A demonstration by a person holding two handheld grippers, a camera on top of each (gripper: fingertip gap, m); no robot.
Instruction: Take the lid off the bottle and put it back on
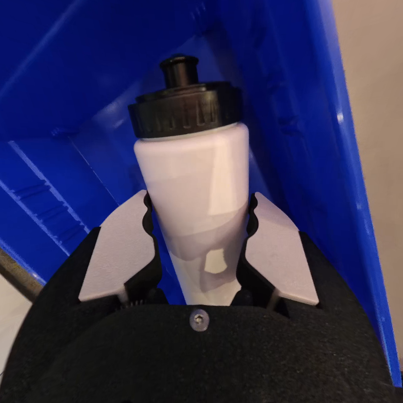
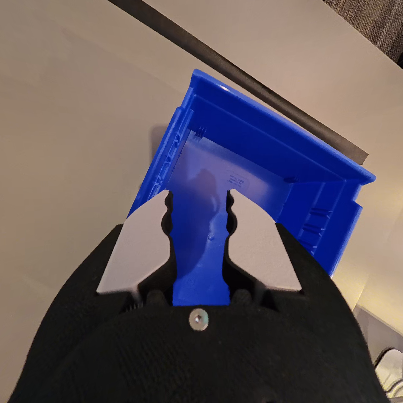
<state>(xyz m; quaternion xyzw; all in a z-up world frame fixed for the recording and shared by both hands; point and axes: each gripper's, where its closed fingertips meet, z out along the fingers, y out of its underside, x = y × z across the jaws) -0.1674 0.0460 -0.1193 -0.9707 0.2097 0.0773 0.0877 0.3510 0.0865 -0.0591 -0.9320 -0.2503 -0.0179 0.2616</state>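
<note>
1. White bottle held between the two fingers of the left gripper, lower body clamped, neck and top reaching forward past the fingertips.
2. Black ribbed lid seated on the bottle's top, with a black pull spout rising from its middle; no gap visible between lid and white body.
3. Left gripper closed on the bottle: dark wavy pads pressed against the white wall on both sides, pale finger plates splayed outward behind them.
4. Blue bin directly behind the bottle, filling most of the left wrist view; bottle inside or just above its opening, which of the two cannot be told. Bin's right wall close beside the lid.
5. Right gripper parted and empty, pointed down into the same blue bin; only the bin's bare blue floor seen between the fingers.
6. No bottle or lid in the right wrist view.
7. Bin resting on a pale table, a dark strip running across the surface just behind the bin's far rim.
</note>
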